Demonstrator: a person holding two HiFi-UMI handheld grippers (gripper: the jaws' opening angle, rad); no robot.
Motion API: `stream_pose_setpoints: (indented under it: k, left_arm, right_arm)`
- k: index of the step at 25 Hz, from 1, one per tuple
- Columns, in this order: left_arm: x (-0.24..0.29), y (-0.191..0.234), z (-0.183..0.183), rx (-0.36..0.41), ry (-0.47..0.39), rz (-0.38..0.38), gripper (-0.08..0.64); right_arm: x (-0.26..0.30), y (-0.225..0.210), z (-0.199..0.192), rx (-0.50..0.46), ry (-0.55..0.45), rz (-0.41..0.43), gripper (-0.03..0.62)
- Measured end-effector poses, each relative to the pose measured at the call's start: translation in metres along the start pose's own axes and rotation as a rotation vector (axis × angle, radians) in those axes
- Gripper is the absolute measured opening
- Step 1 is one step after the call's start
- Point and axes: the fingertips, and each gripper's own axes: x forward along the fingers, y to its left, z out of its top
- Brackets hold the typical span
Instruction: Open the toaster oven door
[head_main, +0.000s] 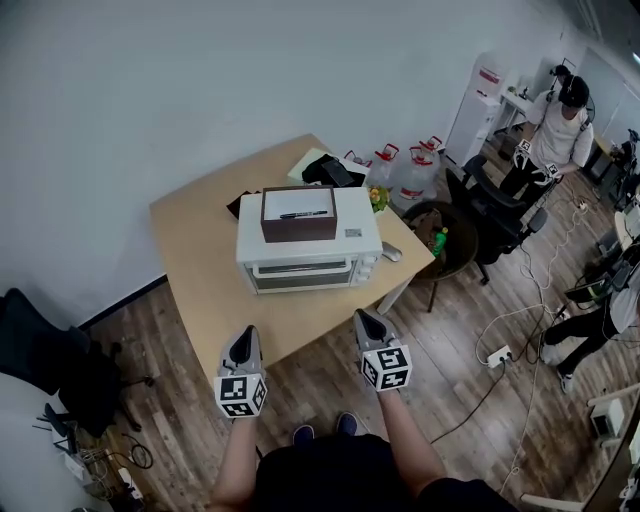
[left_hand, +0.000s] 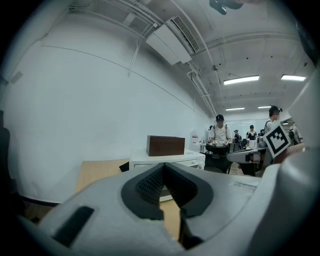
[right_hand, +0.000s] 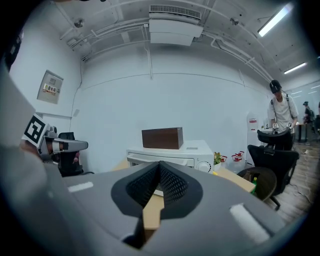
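A white toaster oven (head_main: 308, 246) stands on the light wooden table (head_main: 200, 250) with its door closed; the handle (head_main: 300, 266) runs along the top of the door, facing me. A brown box (head_main: 299, 213) rests on the oven's top. Both grippers hover in front of the table's near edge, well apart from the oven. My left gripper (head_main: 244, 337) is shut with nothing in it, and my right gripper (head_main: 364, 319) is shut and empty too. The oven (left_hand: 167, 159) appears beyond the closed left jaws, and the oven (right_hand: 172, 154) with its knobs also lies straight ahead of the right ones.
Black items (head_main: 330, 171) and a small grey object (head_main: 391, 252) lie on the table near the oven. Water jugs (head_main: 412, 170), a black office chair (head_main: 492, 205) and a round stool (head_main: 440, 240) stand to the right. Cables and a power strip (head_main: 497, 355) cross the floor. A person (head_main: 560, 115) stands far right.
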Motion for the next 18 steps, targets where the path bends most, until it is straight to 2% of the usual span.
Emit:
stream_pose_setpoints:
  k: [13,18]
  left_arm:
    - [-0.007,-0.003,-0.002,-0.009,-0.009,0.034,-0.005]
    - [-0.008,-0.002,-0.004,0.005,0.003,0.038,-0.005]
  right_arm:
    - [0.063,-0.016,-0.004,-0.077,0.051,0.073,0.006]
    - [0.096,-0.029,-0.014,-0.075,0.089,0.088,0.006]
